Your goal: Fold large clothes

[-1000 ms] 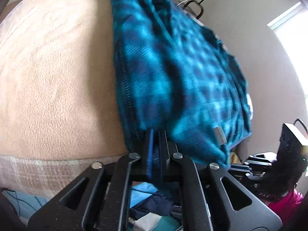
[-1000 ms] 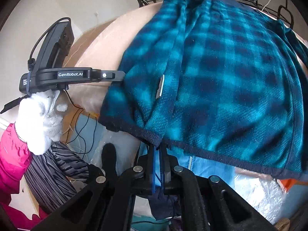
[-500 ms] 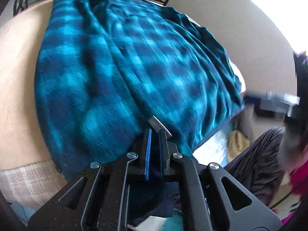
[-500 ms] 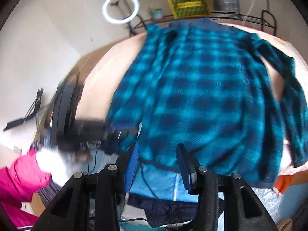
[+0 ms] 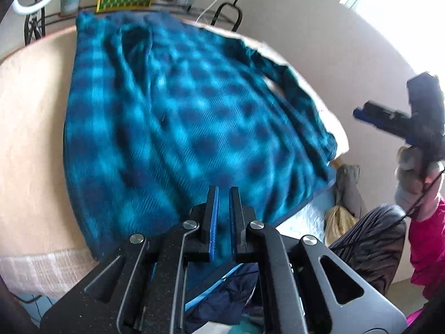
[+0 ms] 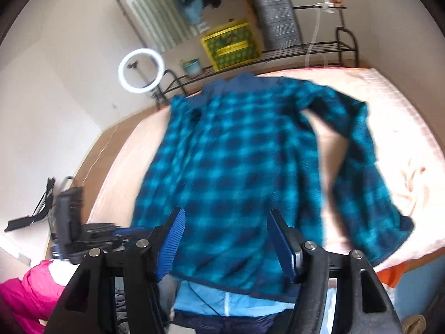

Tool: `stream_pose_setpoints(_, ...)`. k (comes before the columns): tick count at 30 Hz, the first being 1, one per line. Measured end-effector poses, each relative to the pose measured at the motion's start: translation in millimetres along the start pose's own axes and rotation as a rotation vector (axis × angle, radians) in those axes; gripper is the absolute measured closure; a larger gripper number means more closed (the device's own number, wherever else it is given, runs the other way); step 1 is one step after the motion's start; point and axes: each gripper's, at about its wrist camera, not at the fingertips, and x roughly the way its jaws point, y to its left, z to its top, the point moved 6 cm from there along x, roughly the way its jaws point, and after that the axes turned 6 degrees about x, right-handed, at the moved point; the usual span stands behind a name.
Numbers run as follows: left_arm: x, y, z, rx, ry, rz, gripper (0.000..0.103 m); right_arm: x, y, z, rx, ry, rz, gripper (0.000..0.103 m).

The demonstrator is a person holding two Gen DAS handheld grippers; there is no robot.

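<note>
Shirt (image 6: 236, 167) is spread flat on the bed (image 6: 403, 128), hem at the near edge, rack (image 6: 319, 50) set behind.

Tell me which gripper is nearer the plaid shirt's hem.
Left. The left gripper sits at the plaid shirt hem; the right gripper hovers above it, jaws opening, empty.

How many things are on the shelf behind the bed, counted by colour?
Yellow-green crate: 1
Teal pot: 1
White ring light beside the shelf: 1
Total: 3
</note>
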Motion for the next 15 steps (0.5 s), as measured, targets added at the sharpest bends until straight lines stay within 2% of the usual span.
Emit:
stream_pose_setpoints(6, 3.0, -25.5, 30.0, 0.018, -0.018, -0.034, 0.099, -21.1, -68.0, 14.1, 0.057, -0.045, -0.105, 0.038)
stream_pose_setpoints(8, 8.7, -34.3, 37.6, 0.023, -0.011, -0.059, 0.099, -23.0, -92.3, 15.9, 0.089, -0.033, -0.13, 0.038)
stream_pose_setpoints(12, 22.3, -47.8, 47.8, 0.036, 0.012, -0.08, 0.081, -22.6, -139.7, 17.5, 0.128, -0.007, -0.188, 0.038)
stream_pose_setpoints(15, 31.6, -54.3, 52.9, 0.031, 0.026, -0.105, 0.081, -18.5, -173.8, 14.2, 0.172, 0.022, -0.189, 0.027)
